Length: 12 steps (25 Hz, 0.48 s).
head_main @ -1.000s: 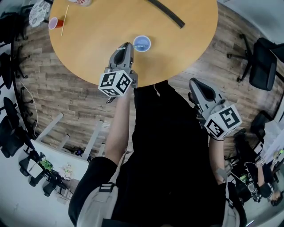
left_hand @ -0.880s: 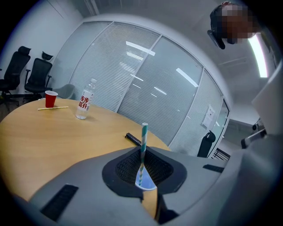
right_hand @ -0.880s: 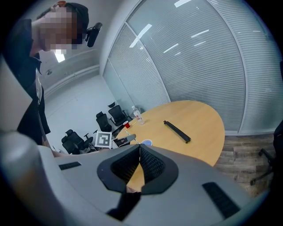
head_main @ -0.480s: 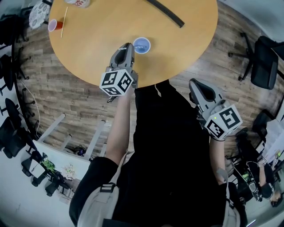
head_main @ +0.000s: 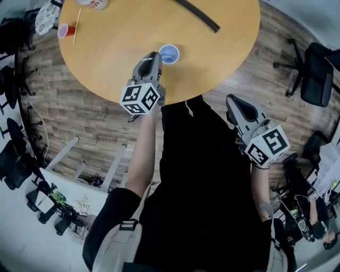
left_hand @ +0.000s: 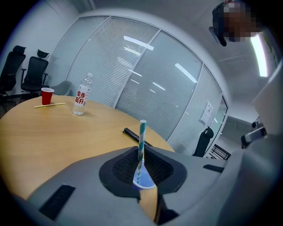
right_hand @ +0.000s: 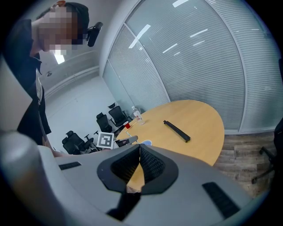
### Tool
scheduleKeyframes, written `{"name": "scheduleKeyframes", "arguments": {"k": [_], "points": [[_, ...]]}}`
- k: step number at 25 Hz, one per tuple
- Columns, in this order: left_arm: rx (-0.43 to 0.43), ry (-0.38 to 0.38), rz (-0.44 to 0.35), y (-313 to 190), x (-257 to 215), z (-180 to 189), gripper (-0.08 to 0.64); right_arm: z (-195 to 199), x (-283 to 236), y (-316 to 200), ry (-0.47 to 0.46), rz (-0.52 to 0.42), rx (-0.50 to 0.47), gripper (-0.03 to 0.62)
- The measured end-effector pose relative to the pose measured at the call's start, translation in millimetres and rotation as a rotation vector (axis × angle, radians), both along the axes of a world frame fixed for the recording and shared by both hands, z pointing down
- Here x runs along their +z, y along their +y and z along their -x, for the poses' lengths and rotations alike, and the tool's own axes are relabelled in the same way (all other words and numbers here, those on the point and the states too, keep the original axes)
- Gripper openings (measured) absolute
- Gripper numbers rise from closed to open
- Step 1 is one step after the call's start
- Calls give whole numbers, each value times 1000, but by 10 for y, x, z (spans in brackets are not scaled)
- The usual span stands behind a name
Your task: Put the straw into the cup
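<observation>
While the person stands at the 6 o'clock edge of the round wooden table (head_main: 117, 50), as the head view shows it, the left gripper (head_main: 153, 57) reaches over the tabletop and the right gripper (head_main: 233, 101) hangs off the table, out at 4 o'clock from it over the plank floor (head_main: 79, 106).

The left gripper's jaws are pinched onto a teal-and-white striped straw (left_hand: 142, 134), which stands nearly upright between the pads with its upper end rising above them. The blue cup (head_main: 169, 53) sits upright on the table near the 6 o'clock edge, just beside the left gripper's tip at 3 o'clock from it. In the left gripper view the straw's lower end lines up with the cup's mouth, yet I cannot tell whether it is inside the cup or only in front of it.

The right gripper's jaws are closed, their pads meeting at the tips with nothing between them.

Elsewhere on the table, a red cup (head_main: 66, 28) stands at the 10 o'clock rim with a thin pale stick (head_main: 77, 24) lying just beside it, and a clear water bottle (left_hand: 82, 97) stands upright near them. A long black bar (head_main: 197, 15) lies flat toward 1 o'clock, well apart from the blue cup. Black office chairs (left_hand: 33, 75) stand beyond the table, before a glass wall with blinds (left_hand: 132, 79).
</observation>
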<state>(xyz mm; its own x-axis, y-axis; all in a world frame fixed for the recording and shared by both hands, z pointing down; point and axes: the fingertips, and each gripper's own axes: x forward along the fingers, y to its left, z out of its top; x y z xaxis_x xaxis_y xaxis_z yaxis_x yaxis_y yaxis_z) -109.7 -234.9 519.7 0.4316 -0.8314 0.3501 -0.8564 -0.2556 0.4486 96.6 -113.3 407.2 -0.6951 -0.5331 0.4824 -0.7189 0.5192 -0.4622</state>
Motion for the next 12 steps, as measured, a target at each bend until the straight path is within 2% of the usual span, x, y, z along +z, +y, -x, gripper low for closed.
{"name": "scheduleKeyframes", "arguments": {"k": [3,6,12], "points": [[-17,-15,5,7,10,37,45,5,8,8,-8,3,3,18],[-24,-23,15,21,22,52,106,0,11,23,-18,7,10,18],[-42,-31,25,62,16,94,135,-1,-7,56,-31,1,13,18]]}}
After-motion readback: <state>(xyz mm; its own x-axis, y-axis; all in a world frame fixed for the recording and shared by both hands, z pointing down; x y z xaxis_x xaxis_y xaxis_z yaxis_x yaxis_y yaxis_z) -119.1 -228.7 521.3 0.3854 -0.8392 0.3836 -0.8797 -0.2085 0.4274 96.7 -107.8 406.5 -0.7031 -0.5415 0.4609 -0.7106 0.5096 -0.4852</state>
